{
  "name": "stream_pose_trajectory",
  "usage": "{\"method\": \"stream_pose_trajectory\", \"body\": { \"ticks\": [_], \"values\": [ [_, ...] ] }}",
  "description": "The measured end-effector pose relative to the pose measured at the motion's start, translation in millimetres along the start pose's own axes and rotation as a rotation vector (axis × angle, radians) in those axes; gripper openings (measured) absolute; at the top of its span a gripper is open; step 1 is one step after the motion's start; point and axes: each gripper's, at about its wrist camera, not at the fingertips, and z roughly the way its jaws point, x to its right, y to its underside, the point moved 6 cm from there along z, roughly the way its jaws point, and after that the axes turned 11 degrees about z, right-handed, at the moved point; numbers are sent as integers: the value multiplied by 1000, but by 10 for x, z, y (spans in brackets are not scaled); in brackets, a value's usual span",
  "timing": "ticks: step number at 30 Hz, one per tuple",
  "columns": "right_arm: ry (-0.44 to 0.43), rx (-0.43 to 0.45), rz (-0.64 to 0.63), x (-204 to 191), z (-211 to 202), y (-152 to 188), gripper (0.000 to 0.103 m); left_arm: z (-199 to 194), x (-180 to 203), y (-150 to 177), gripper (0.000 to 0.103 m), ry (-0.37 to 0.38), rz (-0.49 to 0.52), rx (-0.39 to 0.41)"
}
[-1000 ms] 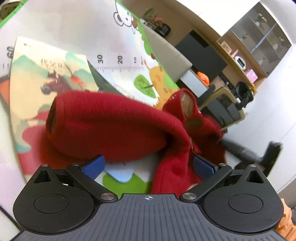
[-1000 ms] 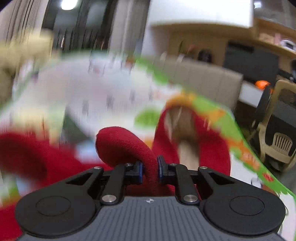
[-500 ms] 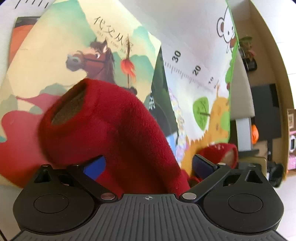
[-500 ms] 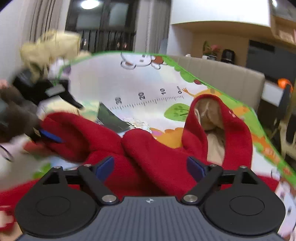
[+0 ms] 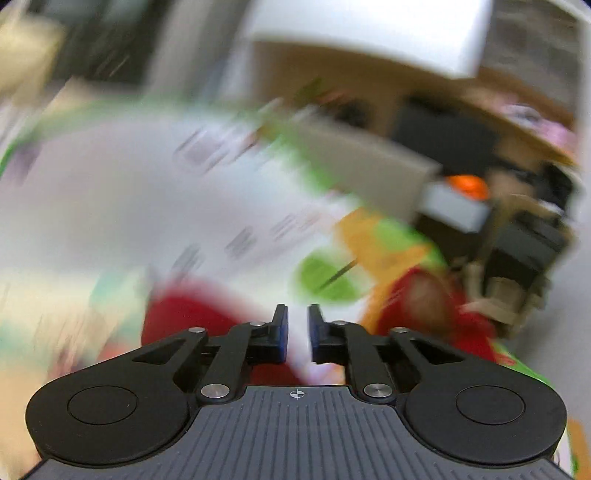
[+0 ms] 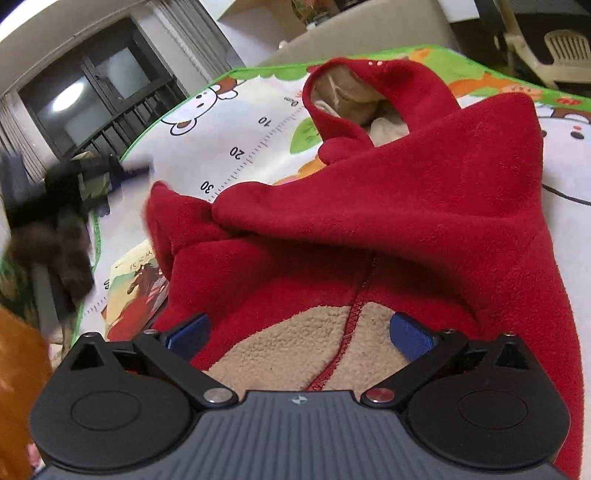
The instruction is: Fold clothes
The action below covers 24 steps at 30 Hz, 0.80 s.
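A red fleece hoodie [image 6: 406,206] lies on a cartoon play mat [image 6: 229,122], its beige-lined hood [image 6: 369,85] at the far end. One sleeve is folded across the body. My right gripper [image 6: 299,332] hovers open just over the hem, where beige lining and the red zipper [image 6: 354,317] show between the fingers. The left wrist view is badly blurred: my left gripper [image 5: 297,328] has its pads almost together with nothing between them, above the mat [image 5: 129,192], with the hoodie [image 5: 177,317] below and behind it.
A picture book with a horse [image 6: 136,280] lies on the mat under the hoodie's left sleeve. A blurred dark shape with a furry sleeve [image 6: 55,229] is at the left. A beige sofa [image 6: 369,29] and a plastic chair [image 6: 565,40] stand beyond the mat.
My right gripper let go of the sleeve, opened and pulled back to the hem. My left gripper, open over the other sleeve earlier, has closed empty and swung up and away fast.
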Motion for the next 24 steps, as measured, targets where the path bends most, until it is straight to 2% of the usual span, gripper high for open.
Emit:
{"method": "stream_pose_trajectory", "body": {
  "ticks": [2,4,6,7,8,10,12,13,15,17,18,19,22,23,24],
  "values": [
    [8,-11,-32,-20,-35,49,103,-108,443,-225,11,157,107,92],
    [8,-17,-50,-27,-31,51,103,-172,937,-280,16,364,198,95],
    [11,-15,-53,-36,-25,53,103,-217,1233,-176,36,475,240,62],
    [12,-14,-54,-38,-27,55,103,-242,1350,-107,62,513,249,41],
    [13,-12,-55,-39,-29,58,103,-244,1366,-30,78,501,220,12],
    [14,-9,-55,-39,-20,50,103,-209,1228,104,82,446,124,-57],
    [15,-4,-54,-40,-7,40,103,-108,890,186,89,353,-30,-130],
    [15,-2,-52,-41,-4,39,103,-59,668,223,94,276,-120,-161],
    [12,1,-49,-38,-5,36,103,27,230,309,93,121,-294,-223],
    [9,3,-45,-31,-18,40,103,117,-84,408,94,-33,-369,-280],
    [9,4,-45,-30,-18,41,103,158,-234,457,94,-107,-403,-308],
    [9,4,-45,-30,-18,42,103,227,-305,487,94,-138,-402,-325],
    [9,4,-45,-31,-21,45,103,505,-386,648,94,-165,-388,-408],
    [9,5,-46,-32,-21,46,103,590,-404,709,90,-169,-384,-435],
    [9,5,-46,-33,-21,47,103,588,-420,774,78,-168,-364,-434]
  ]
}}
